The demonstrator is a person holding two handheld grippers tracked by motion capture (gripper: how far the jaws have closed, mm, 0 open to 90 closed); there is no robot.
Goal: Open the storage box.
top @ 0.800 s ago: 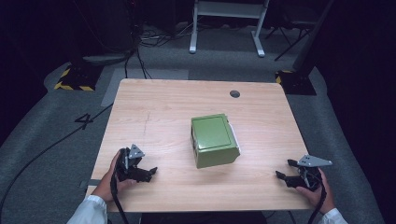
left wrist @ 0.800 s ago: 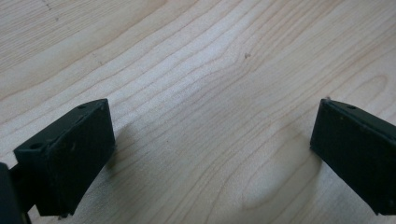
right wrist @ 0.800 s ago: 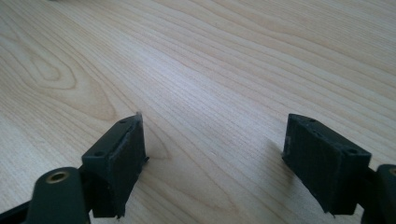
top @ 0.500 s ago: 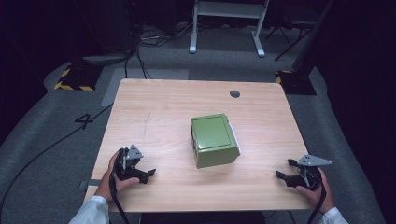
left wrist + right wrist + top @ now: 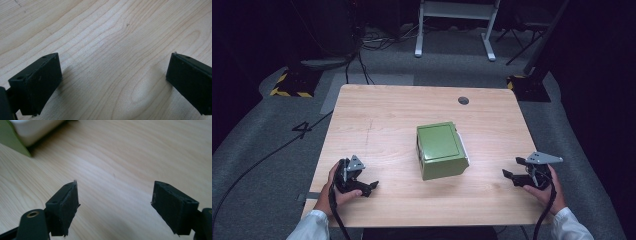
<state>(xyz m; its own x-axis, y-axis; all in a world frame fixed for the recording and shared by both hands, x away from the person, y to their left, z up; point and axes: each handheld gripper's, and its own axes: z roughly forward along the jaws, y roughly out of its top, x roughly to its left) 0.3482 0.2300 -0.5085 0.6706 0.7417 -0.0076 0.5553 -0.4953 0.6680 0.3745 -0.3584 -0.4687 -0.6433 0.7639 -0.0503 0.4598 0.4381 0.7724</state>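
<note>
A green box (image 5: 441, 149) with a white side sits near the middle of the wooden table (image 5: 387, 120). Its green corner (image 5: 11, 137) and white side show at the top left of the right gripper view. My left gripper (image 5: 366, 185) rests near the table's front left, held by a hand, jaws wide apart over bare wood (image 5: 112, 72). My right gripper (image 5: 510, 173) rests near the front right edge, open too, pointing left toward the box. Neither has anything between its jaws.
A round cable hole (image 5: 463, 100) lies near the table's far right. Beyond the table are grey carpet, a white stand (image 5: 454, 25), cables and yellow-black striped blocks (image 5: 289, 85). A cable trails from each gripper off the front edge.
The left gripper has shifted slightly on the table near the front left. The box and the right gripper stay where they were.
</note>
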